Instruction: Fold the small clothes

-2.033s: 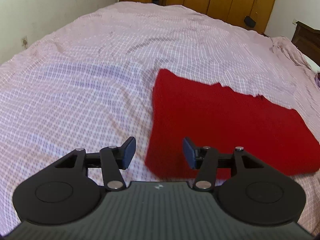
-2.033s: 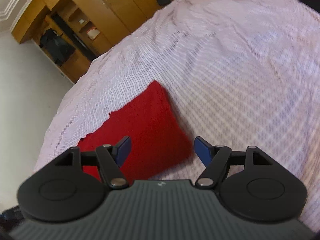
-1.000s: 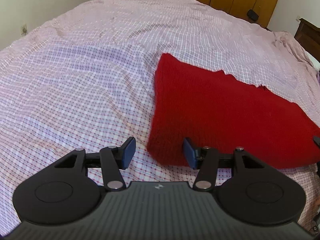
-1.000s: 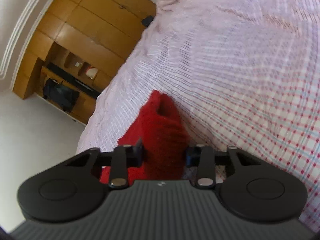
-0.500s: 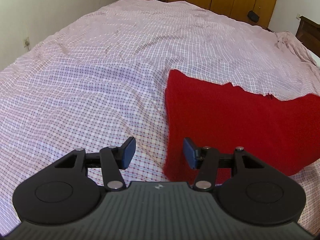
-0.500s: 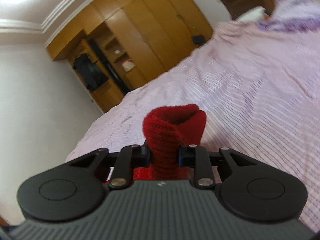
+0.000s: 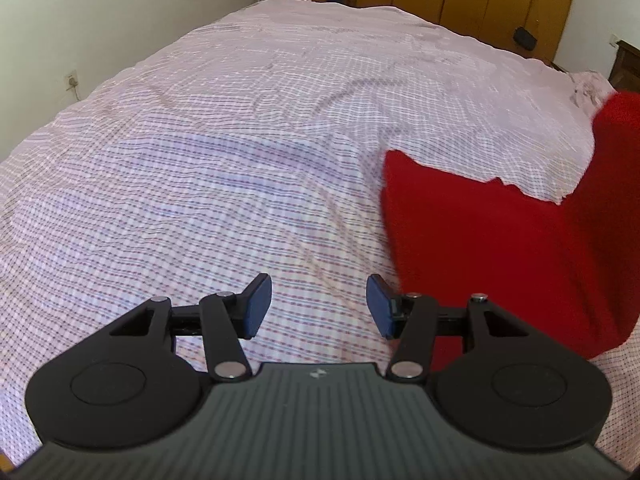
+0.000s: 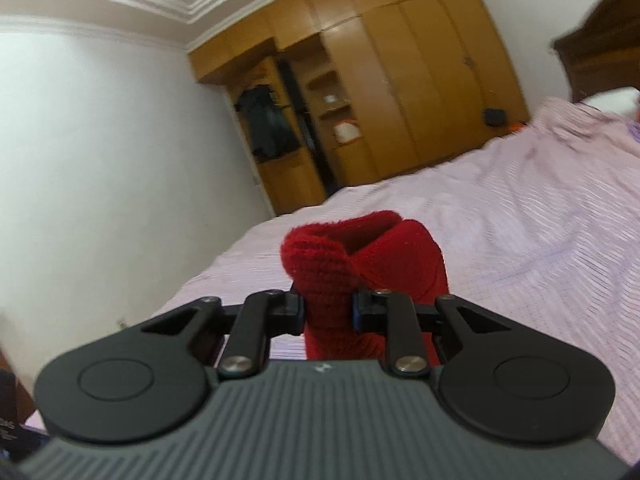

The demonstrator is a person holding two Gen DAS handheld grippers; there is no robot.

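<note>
A red knitted garment (image 7: 492,236) lies on the checked bedsheet (image 7: 240,140) at the right of the left wrist view, its right end lifted into the air at the frame's edge. My left gripper (image 7: 319,307) hovers open over bare sheet just left of the garment's near corner, nothing between its blue pads. In the right wrist view my right gripper (image 8: 327,312) pinches a bunched fold of the red garment (image 8: 360,256), held raised above the bed; its jaws are still closing on the cloth.
The bed fills both views. A white wall (image 7: 120,20) with a socket runs along its left side. Wooden wardrobes (image 8: 400,92) stand beyond the far end, and a dark headboard (image 8: 600,60) is at the right.
The right gripper closed on the garment's end and lifted it off the bed, rolling toward level. The left gripper drifted left, off the garment's corner, and stayed open.
</note>
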